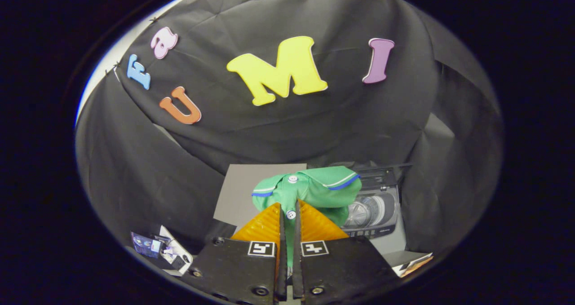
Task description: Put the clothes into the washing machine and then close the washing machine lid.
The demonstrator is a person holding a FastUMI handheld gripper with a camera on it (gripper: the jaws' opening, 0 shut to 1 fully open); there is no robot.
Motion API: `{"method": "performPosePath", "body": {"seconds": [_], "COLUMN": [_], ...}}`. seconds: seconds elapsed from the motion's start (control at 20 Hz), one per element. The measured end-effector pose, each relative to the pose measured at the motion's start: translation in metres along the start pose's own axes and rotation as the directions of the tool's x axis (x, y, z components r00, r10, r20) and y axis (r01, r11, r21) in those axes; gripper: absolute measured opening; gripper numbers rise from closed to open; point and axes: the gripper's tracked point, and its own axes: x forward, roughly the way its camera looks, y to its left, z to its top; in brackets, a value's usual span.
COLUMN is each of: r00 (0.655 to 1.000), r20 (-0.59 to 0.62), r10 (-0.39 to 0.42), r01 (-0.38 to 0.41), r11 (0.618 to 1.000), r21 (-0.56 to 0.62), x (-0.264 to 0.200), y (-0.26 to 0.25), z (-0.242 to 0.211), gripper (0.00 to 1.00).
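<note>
The hand-held gripper (288,215) has its two orange fingers (265,226) drawn close together, with only a thin slit between them, and both press on a fold of the green shirt (314,189) that runs down through that slit. A white button on the shirt's placket sits right at the fingertips, and a second button shows higher up by the collar, which is trimmed in white and blue. The bulk of the shirt bunches just ahead of and above the fingertips, lifted off the grey bench (251,183) and hanging partly in front of the washing machine (377,210). The washing machine stands beyond the fingers toward the right side of the bench, close to the black cloth wall; its lid (382,172) is raised and its round drum opening shows, partly hidden by the shirt. Near the left edge of the bench lies a small white and blue item (161,246), too blurred to identify.
</note>
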Motion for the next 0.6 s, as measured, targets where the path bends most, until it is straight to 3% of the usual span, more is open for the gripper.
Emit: {"method": "performPosePath", "body": {"seconds": [0.6], "r00": [0.993], "r20": [-0.108], "r10": [-0.047], "r01": [0.054], "r11": [0.996], "r21": [0.067], "x": [0.053], "y": [-0.118], "z": [-0.036], "gripper": [0.08]}}
